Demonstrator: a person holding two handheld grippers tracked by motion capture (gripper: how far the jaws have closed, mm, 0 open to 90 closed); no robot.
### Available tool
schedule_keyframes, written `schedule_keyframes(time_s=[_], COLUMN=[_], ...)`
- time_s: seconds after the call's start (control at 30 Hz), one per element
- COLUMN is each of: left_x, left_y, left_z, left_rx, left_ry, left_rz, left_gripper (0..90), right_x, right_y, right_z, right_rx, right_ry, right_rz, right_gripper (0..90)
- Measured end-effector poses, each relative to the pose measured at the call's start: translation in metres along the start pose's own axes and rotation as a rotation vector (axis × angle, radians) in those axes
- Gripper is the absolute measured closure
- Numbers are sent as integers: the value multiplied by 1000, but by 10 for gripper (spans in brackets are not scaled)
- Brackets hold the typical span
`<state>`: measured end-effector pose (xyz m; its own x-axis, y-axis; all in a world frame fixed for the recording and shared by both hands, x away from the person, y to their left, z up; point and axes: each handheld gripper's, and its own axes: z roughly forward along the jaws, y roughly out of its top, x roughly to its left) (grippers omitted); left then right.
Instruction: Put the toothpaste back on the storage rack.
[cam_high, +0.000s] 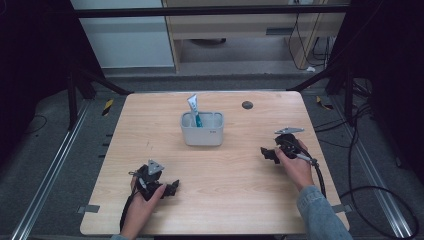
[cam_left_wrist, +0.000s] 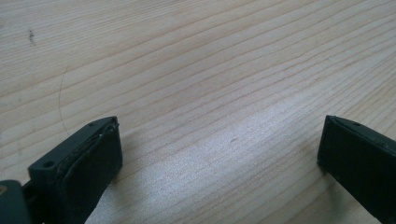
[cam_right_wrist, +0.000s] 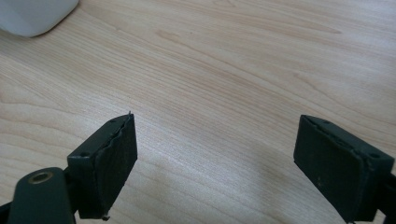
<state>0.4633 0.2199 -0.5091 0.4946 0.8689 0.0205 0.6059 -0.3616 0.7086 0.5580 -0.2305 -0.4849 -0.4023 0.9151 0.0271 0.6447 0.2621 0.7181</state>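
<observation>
- One wooden table (cam_high: 225, 200) carries everything, and two hand-held grippers work over it, one at each side.
- At the left, near the front edge, the left gripper (cam_high: 172, 188) rests low over the wood in the person's left hand (cam_high: 142, 202). In the left gripper view its two black jaws stand wide apart with nothing between them but bare wood grain.
- One grey three-cornered plate (cam_high: 155, 166) sits on top of that gripper.
- In the middle, toward the far side, stands one pale grey bin (cam_high: 202, 136), upright and well apart from both grippers.
- One white tube with a teal end (cam_high: 194, 111) stands in the bin, leaning against its left part, its upper end rising above the rim.
- Just right of the bin, near the far edge, lies one small dark round spot (cam_high: 247, 105) on the tabletop.
- At the right, the right gripper (cam_high: 269, 154) is held low in the person's right hand (cam_high: 296, 167), pointing toward the table's middle. Its two jaws are spread wide and empty in the right gripper view, where one rounded white corner of the bin (cam_right_wrist: 35, 16) shows at the upper left.
- One denim sleeve (cam_high: 320, 215) covers the right forearm.
</observation>
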Motion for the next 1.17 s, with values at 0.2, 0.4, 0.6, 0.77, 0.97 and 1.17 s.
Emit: schedule_keyframes(time_s=[0.2, 0.4, 0.6, 0.77, 0.97, 1.17], left_x=[0, 0, 0, 0, 0, 0], left_y=[0, 0, 0, 0, 0, 0], left_z=[0, 0, 0, 0, 0, 0], left_rx=[0, 0, 0, 0, 0, 0], left_ry=[0, 0, 0, 0, 0, 1], left_rz=[0, 0, 0, 0, 0, -1], left_gripper=[0, 0, 0, 0, 0, 0], right_x=[-1, -2, -3, 0, 1, 1], right_y=[-1, -4, -5, -8, -8, -8], right_z=[8, 16, 21, 27, 30, 30], right_rx=[0, 9, 13, -14, -8, -8], right_ry=[5, 1, -14, -64, -88, -90], right_rz=[28, 52, 64, 16, 50, 49], right_gripper=[133, 128, 112, 76, 3, 3])
